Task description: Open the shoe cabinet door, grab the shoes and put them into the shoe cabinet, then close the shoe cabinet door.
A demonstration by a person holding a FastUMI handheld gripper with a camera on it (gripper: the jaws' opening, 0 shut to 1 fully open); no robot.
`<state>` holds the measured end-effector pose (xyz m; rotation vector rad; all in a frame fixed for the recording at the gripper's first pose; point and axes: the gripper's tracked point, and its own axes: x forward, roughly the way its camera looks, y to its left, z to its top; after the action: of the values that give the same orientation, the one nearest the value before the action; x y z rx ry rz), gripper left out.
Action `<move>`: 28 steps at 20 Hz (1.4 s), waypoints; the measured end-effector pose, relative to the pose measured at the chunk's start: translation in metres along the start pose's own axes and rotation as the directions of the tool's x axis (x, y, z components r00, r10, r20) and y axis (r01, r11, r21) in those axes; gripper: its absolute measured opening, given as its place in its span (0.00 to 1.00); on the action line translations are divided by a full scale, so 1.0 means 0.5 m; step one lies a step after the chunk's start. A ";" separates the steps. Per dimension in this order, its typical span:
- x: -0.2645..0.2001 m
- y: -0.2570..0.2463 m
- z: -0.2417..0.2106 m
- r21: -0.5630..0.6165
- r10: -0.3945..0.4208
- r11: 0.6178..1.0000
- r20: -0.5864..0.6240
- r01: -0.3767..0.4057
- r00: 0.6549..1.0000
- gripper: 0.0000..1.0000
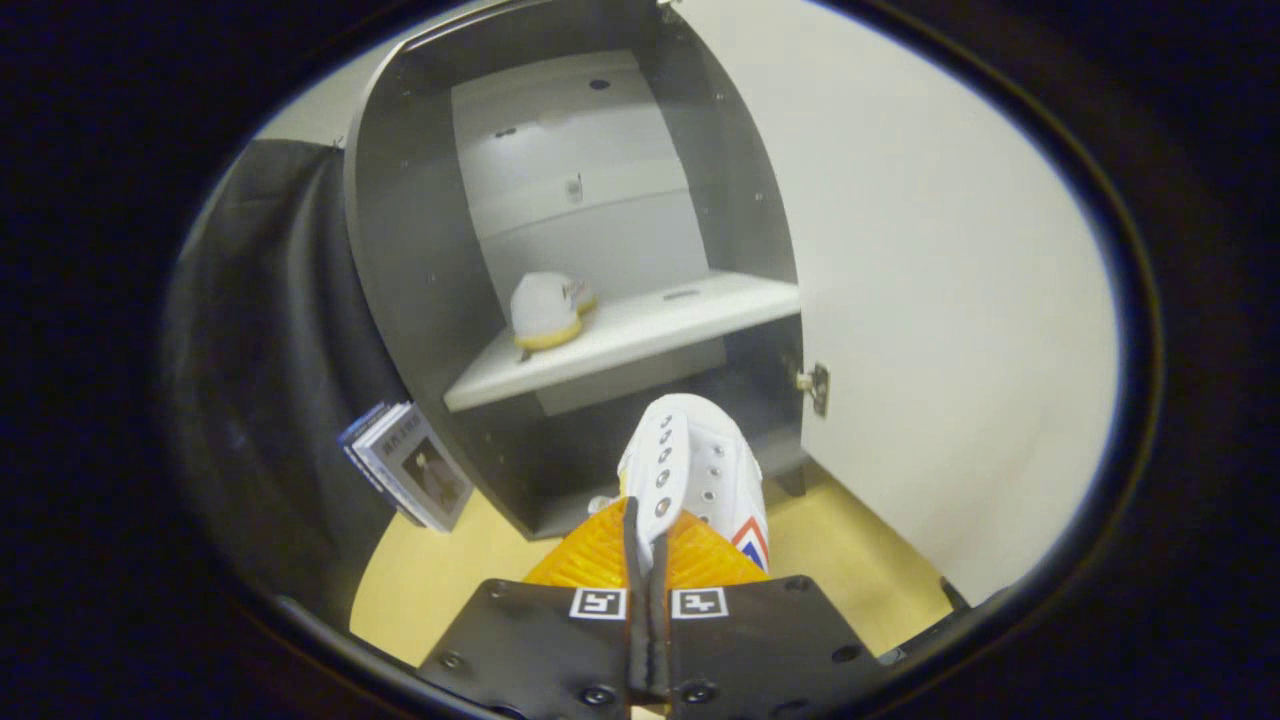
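The tongs (pixel 648 555) were clamped on the edge of a white shoe (pixel 700 470), whose heel was hidden behind the fingers. Just beyond, the shoe cabinet (pixel 420 250) stood with its door (pixel 930 300) swung wide. On its shelf (pixel 640 335) sat a second shoe (pixel 547 308), toe outward. Leaflets (pixel 410 465), their print illegible, leaned beside the cabinet.

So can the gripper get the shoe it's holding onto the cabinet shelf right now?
Probably yes: the door is swung wide, the gripper is shut on the white shoe, and the shelf has bare room beside the first shoe.
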<state>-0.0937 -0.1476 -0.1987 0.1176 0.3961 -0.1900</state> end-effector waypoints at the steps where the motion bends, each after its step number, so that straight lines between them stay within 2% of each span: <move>1: 0.008 0.004 0.040 -0.013 0.000 1.000 0.026 0.000 1.000 0.02; 7: 0.068 0.031 0.221 -0.114 0.023 0.993 0.122 -0.010 0.992 0.02; 12: 0.151 0.023 0.327 -0.111 0.024 0.994 0.138 -0.009 0.990 0.02; 17: 0.249 0.018 0.346 -0.196 0.029 0.981 0.106 -0.008 0.994 0.02; 28: 0.458 0.061 0.365 -0.302 0.038 0.953 0.061 -0.018 0.997 0.02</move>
<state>0.1877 -0.1821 -0.1192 -0.1843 0.3531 -0.1032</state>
